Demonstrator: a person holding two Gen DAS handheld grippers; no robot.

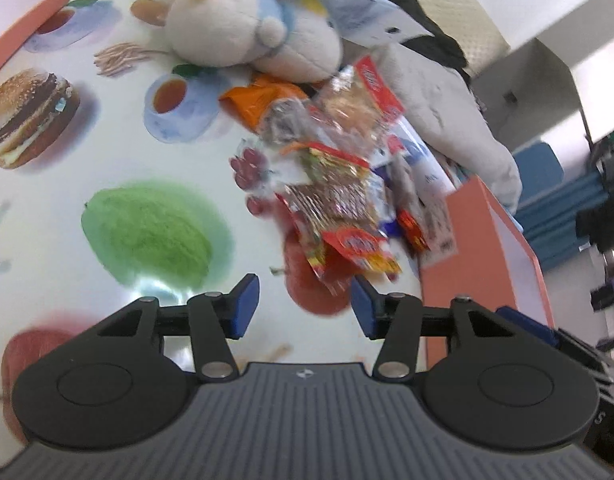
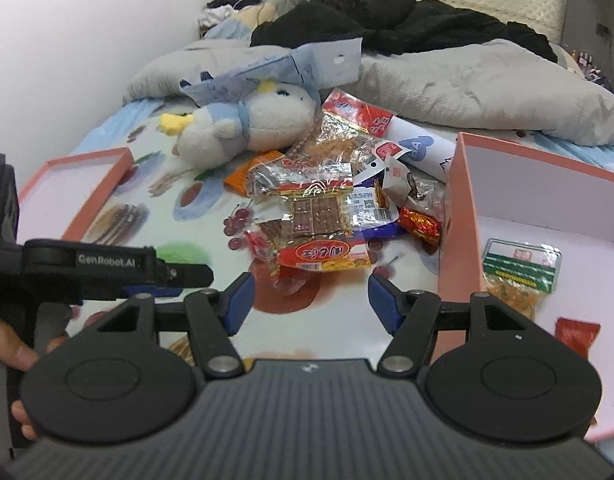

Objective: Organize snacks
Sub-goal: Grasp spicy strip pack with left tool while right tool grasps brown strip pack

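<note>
A heap of snack packets lies on a cloth printed with food pictures. My left gripper hovers just short of the heap's near end, jaws open and nothing between the blue pads. A red and yellow packet points toward its right pad. In the right wrist view my right gripper is open and bare in front of the same heap, with the left gripper close on its left. A pink box at the right holds a green-labelled packet and a red packet.
A shallow pink tray lies at the left, seen also as the pink tray. A plush toy rests behind the heap. A grey blanket and black clothes lie further back. A hand holds the left gripper.
</note>
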